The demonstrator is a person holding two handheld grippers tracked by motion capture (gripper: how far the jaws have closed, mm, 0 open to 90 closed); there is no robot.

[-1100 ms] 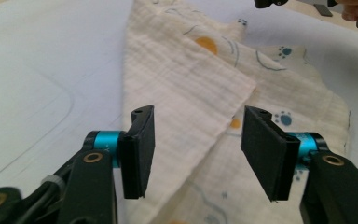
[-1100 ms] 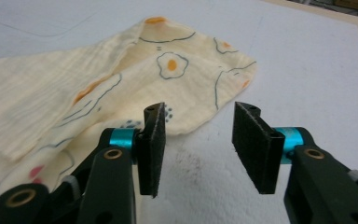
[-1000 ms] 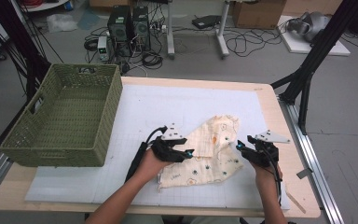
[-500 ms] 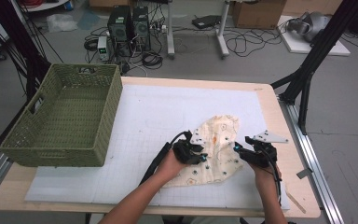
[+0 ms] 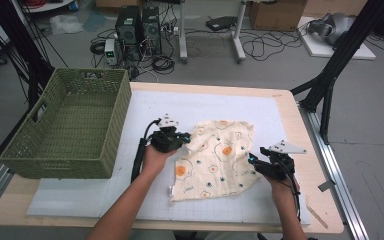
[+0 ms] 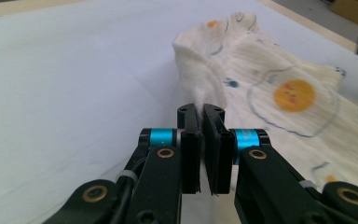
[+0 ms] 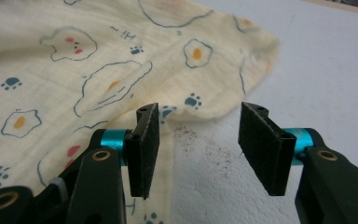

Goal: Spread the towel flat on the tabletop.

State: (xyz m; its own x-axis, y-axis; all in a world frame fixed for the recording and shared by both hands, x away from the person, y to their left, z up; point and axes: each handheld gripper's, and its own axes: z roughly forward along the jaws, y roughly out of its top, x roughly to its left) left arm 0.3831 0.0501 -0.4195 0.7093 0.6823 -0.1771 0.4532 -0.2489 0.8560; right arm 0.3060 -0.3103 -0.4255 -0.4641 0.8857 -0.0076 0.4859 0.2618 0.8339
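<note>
A cream cloth [image 5: 219, 159] printed with fried eggs and paw marks lies spread on the white mat [image 5: 105, 190], to the right of the green basket [image 5: 65, 131] and well apart from it. The left gripper [image 5: 184, 138] sits at the cloth's left edge, the side toward the basket; its jaws have just been closing and now stand pressed together on a pinch of fabric, which in the left gripper view [image 6: 204, 140] rises as a small peak between the pads. The right gripper [image 5: 252, 161] rests at the cloth's right edge, near the corner closest to the person. In the right gripper view [image 7: 193, 140] its jaws stand about half open with nothing gripped: the cloth's hem lies just past the pads and bare mat shows between them. The relation that matters next is this one: the cloth stretches away from the left gripper toward the right gripper, running across the table, so the two hands bracket it at opposite edges. The left hand already has its edge. The right one looks to need only a short push onto the hem before it can close and the cloth can be lifted or folded toward the basket.
</note>
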